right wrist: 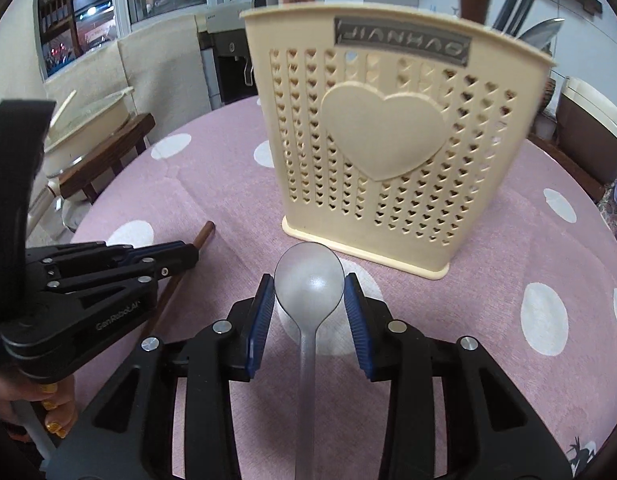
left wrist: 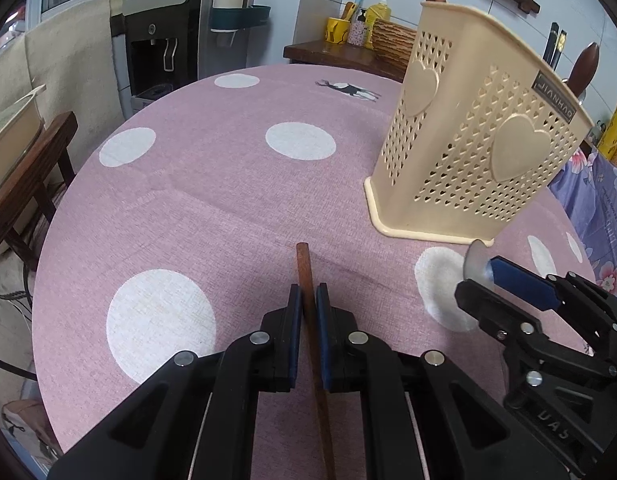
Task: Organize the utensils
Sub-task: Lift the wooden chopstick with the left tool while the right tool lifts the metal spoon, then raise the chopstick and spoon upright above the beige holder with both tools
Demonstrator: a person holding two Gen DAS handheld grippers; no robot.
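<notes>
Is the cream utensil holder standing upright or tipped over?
Upright. The utensil holder stands on its flat base on the pink tablecloth, open top upward, with handles sticking up out of it.

The utensil holder (right wrist: 388,152) bears an upside-down "JIANHAO" plate; the left hand-held gripper (right wrist: 188,254) reads "GenRobot.AI".

Soft, even indoor light fills both views, with daylight at the windows (right wrist: 88,12) in the upper left. Shadows on the pink bench cloth (left wrist: 212,208) are faint. A small highlight sits on the spoon bowl (right wrist: 309,284), which looks slightly blurred. Fisheye bending curves the utensil holder (right wrist: 388,152), and dark vignetting rounds every corner.
</notes>
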